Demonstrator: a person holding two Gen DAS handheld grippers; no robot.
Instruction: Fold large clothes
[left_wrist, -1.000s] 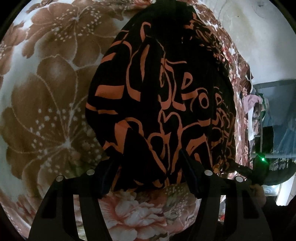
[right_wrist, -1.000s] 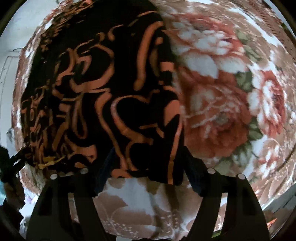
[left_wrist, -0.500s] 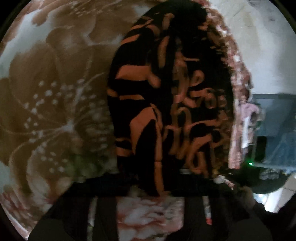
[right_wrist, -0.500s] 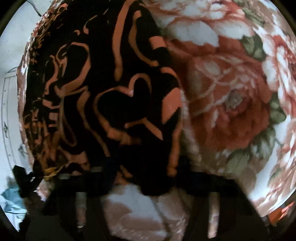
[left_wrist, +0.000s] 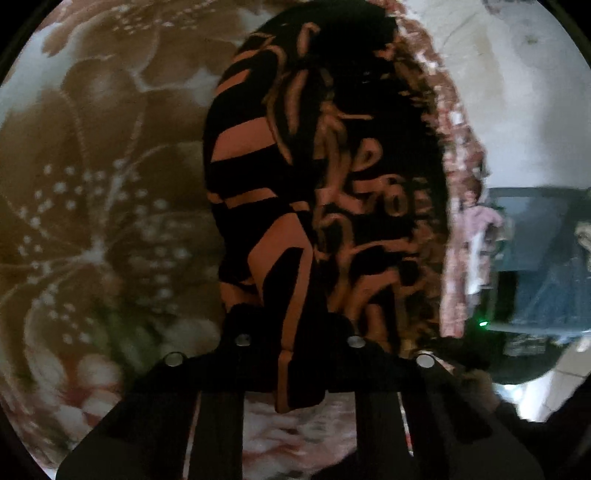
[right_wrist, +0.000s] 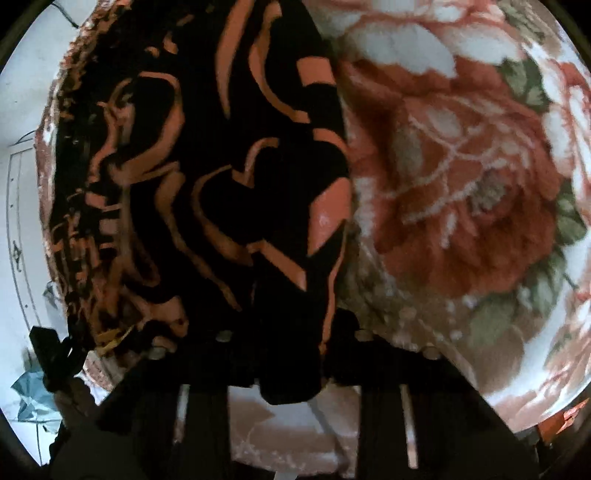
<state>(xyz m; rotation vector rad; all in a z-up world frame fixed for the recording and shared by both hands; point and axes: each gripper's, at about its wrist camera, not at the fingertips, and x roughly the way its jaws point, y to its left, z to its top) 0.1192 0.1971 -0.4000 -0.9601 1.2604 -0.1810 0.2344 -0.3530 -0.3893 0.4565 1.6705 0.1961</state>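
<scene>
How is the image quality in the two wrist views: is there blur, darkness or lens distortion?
Left wrist view: dim, the garment print smeared at the right, the floral blanket soft, strong fisheye bulge, bright wall at the upper right. Right wrist view: sharper in the middle of the garment, blurred at its left edge, the blanket roses slightly soft; the gripper bodies at the bottom of both views are nearly black.

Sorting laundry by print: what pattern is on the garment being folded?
Black garment with orange swirling bands and stripes, clearest in the right wrist view.
</scene>
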